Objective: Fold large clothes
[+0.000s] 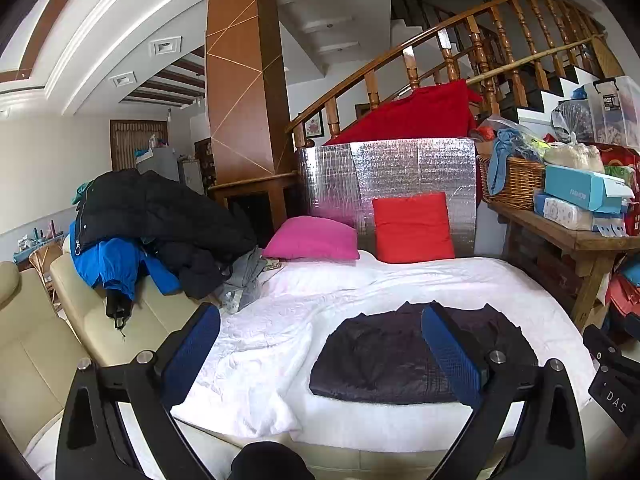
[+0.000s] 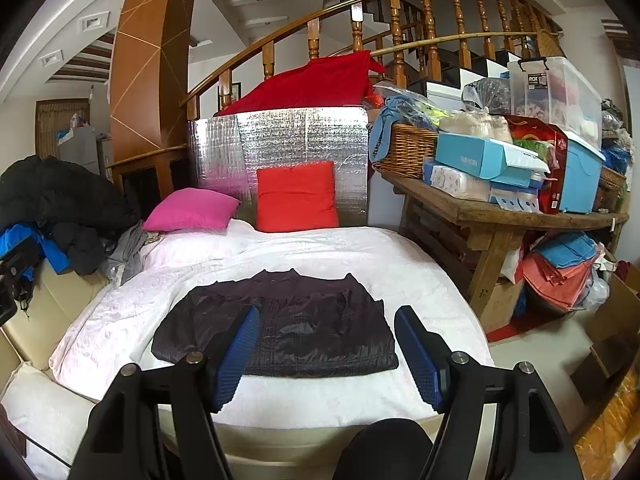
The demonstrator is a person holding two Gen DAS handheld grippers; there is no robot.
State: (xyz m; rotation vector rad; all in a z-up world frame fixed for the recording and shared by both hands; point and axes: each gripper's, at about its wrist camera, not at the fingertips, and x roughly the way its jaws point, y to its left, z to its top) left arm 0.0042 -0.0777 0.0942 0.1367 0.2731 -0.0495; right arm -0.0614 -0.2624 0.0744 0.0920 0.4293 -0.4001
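Note:
A dark quilted jacket (image 1: 384, 356) (image 2: 312, 320) lies folded into a flat rectangle on the white blanket (image 1: 280, 320) (image 2: 320, 248) over the bed. My left gripper (image 1: 320, 316) hovers open at the near edge of the bed, left of the jacket, with nothing between its blue pads (image 1: 452, 352). My right gripper (image 2: 326, 316) hovers open just in front of the jacket's near edge, jaws wide and empty. A heap of unfolded coats (image 1: 160, 220) (image 2: 60, 208), black over blue, sits on the cream sofa at the left.
A pink pillow (image 1: 316, 238) and a red pillow (image 1: 412, 228) lie at the bed's head against a silver foil panel (image 1: 384, 172). A wooden side table (image 2: 500, 216) at the right carries a wicker basket (image 2: 404, 152), boxes and bags. Bundles sit on the floor beneath it.

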